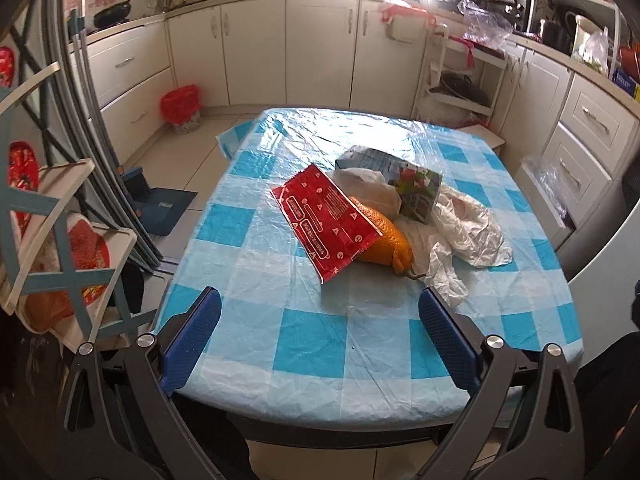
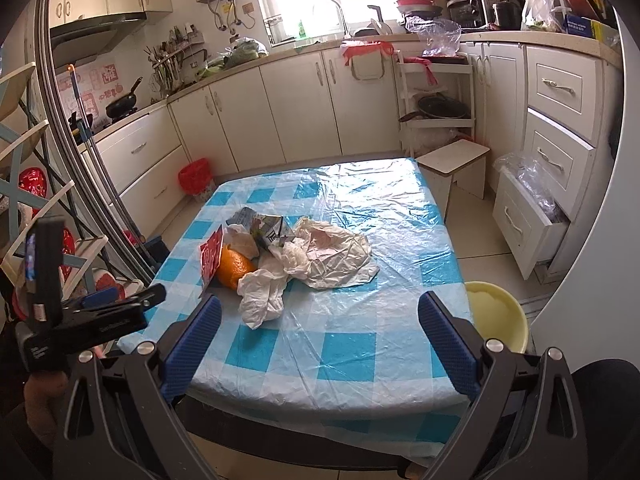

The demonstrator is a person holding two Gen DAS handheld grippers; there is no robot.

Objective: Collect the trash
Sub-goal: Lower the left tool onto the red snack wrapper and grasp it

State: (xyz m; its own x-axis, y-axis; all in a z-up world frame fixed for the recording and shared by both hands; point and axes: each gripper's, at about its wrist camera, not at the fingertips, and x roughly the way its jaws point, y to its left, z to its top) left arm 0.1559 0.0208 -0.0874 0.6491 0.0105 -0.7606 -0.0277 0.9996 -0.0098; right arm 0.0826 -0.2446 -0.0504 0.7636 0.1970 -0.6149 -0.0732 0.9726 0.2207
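A heap of trash lies mid-table on the blue checked cloth (image 1: 312, 340): a red wrapper (image 1: 326, 220), orange peel (image 1: 386, 242), crumpled white tissue (image 1: 444, 268), a white plastic bag (image 1: 472, 228) and a flattened carton (image 1: 416, 190). My left gripper (image 1: 320, 304) hangs open over the near table edge, short of the heap, nothing between its fingers. From the right wrist the same heap shows: tissue (image 2: 262, 296), bag (image 2: 336, 256), peel (image 2: 234, 266), wrapper (image 2: 211, 260), carton (image 2: 268, 230). My right gripper (image 2: 320, 308) is open and empty. The left gripper (image 2: 100, 312) is seen at the left.
A bin with a red liner (image 1: 182, 106) (image 2: 196, 178) stands on the floor by the cabinets beyond the table's far left corner. A yellow stool (image 2: 498, 316) sits at the table's right side, a small white stool (image 2: 456, 164) behind it. A shelf rack (image 1: 60, 240) stands at left.
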